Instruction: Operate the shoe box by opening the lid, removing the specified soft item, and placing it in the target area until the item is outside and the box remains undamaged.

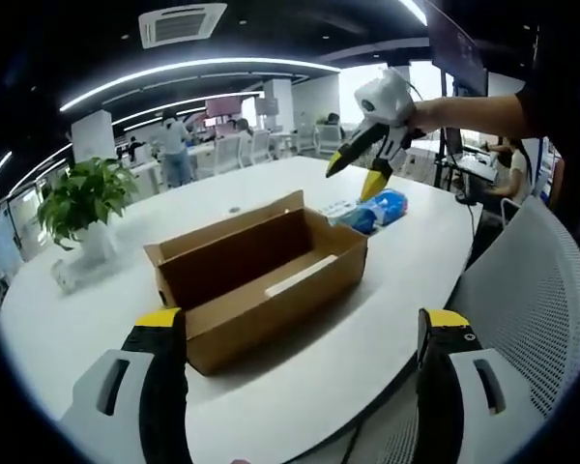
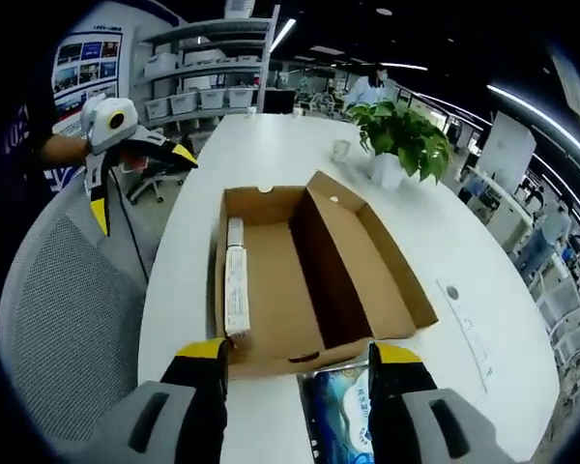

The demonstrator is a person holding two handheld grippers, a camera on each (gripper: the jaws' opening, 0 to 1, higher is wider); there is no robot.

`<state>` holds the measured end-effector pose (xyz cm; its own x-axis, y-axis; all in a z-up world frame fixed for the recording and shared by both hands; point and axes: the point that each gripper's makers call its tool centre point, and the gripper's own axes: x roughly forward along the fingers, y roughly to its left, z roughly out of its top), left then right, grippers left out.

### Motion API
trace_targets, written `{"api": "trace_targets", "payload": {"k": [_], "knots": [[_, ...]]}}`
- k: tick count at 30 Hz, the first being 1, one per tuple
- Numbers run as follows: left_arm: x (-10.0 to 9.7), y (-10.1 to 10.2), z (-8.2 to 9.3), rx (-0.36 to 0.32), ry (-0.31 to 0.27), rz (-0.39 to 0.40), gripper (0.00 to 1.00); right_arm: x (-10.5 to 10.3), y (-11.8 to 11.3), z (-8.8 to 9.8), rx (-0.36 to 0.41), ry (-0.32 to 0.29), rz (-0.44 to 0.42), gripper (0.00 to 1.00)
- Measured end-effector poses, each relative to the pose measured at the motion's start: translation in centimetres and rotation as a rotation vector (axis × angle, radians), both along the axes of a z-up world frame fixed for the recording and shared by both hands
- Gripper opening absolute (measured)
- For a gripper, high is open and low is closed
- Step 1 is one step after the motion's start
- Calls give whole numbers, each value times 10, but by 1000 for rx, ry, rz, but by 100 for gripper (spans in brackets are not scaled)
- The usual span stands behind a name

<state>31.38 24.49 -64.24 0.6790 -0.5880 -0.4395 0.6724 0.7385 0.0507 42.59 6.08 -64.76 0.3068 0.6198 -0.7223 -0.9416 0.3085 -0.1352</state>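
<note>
Holding both grippers released: my left gripper [image 1: 300, 333] spread near the open cardboard box [image 1: 261, 275], right gripper [image 2: 298, 360] gaping above the blue packet [image 2: 338, 411] lying on the white table [image 2: 445, 242] just outside the box.

Both hand-held grippers [image 1: 300, 333] [image 2: 298, 362] agape, unladen.

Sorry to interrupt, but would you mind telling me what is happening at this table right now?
A person with a hand-held gripper in each hand is working on an open cardboard shoe box on a white table. The box looks empty apart from a white strip inside. A blue soft packet lies on the table just outside it, between the open right hand-held gripper jaws. The left hand-held gripper hovers open.
</note>
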Motion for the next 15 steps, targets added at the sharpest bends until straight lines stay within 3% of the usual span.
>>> {"api": "trace_targets", "payload": {"k": [15], "knots": [[1, 1, 0, -5, -6, -1, 99, 6, 36, -8, -3, -11, 76, 54]]}}
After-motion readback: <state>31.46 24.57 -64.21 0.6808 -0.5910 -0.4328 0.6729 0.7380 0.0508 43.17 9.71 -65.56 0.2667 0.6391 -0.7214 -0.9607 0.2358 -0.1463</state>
